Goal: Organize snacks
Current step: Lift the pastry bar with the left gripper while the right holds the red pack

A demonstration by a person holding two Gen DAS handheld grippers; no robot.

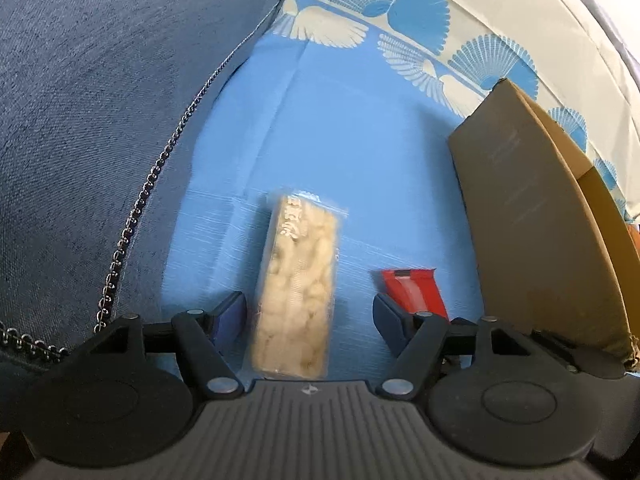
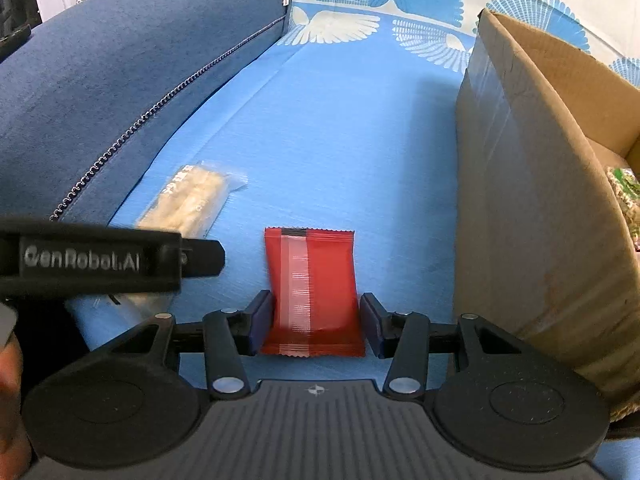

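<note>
The box [image 2: 532,184], brown cardboard with its top open, stands on a blue cloth [image 2: 340,140] printed with white fans along its far edge. A red packet [image 2: 316,292] lies flat on the cloth just left of the box. Further left of the box, a clear bar pack [image 1: 298,292] of pale puffed pieces lies beside a dark blue cushion [image 1: 100,120] with a zipper along its edge.

The left claw [image 1: 309,318] is spread around the near end of the bar pack, with a clear gap to the pack on its right side; its left pad sits close by the wrapper. The right claw [image 2: 316,326] straddles the near end of the red packet, partly spread, with its pads just beside the packet's edges; I cannot tell whether they press on it. Some green-printed wrappers [image 2: 624,196] show inside the box.
</note>
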